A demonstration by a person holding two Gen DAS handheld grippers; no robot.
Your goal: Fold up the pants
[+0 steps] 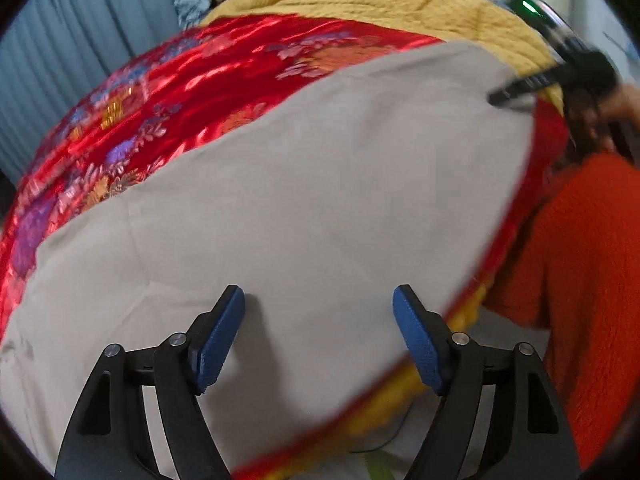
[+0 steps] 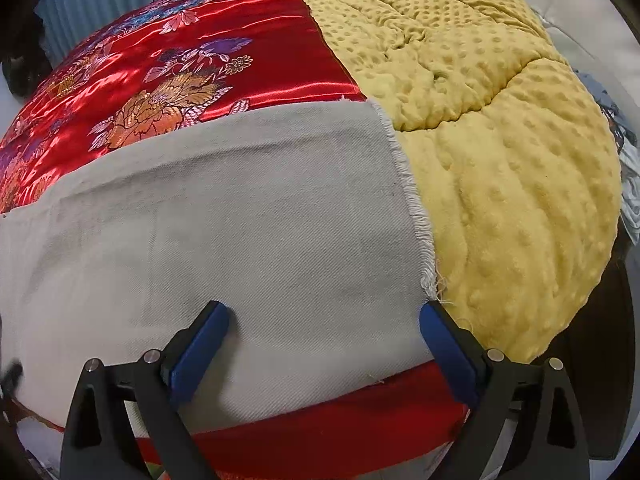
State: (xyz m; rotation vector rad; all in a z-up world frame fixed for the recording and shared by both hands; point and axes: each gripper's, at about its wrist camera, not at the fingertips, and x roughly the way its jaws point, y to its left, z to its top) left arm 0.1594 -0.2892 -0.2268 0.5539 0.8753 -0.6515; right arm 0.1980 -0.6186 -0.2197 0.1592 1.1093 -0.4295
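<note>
Both tongs, left [image 1: 319, 300] and right [image 2: 324, 316], are hovering spread and empty over the grey pants [image 2: 240, 220], seemingly lining up to pinch an edge for folding.

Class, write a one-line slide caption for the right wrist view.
Open right gripper poised over the frayed end of grey pants lying on a red quilt and yellow blanket.

Both wrist cameras look steeply down, close over the grey pants [image 1: 304, 184] on the red quilt [image 2: 168, 60]; both views share pants, quilt and yellow blanket [image 2: 500, 152].
</note>
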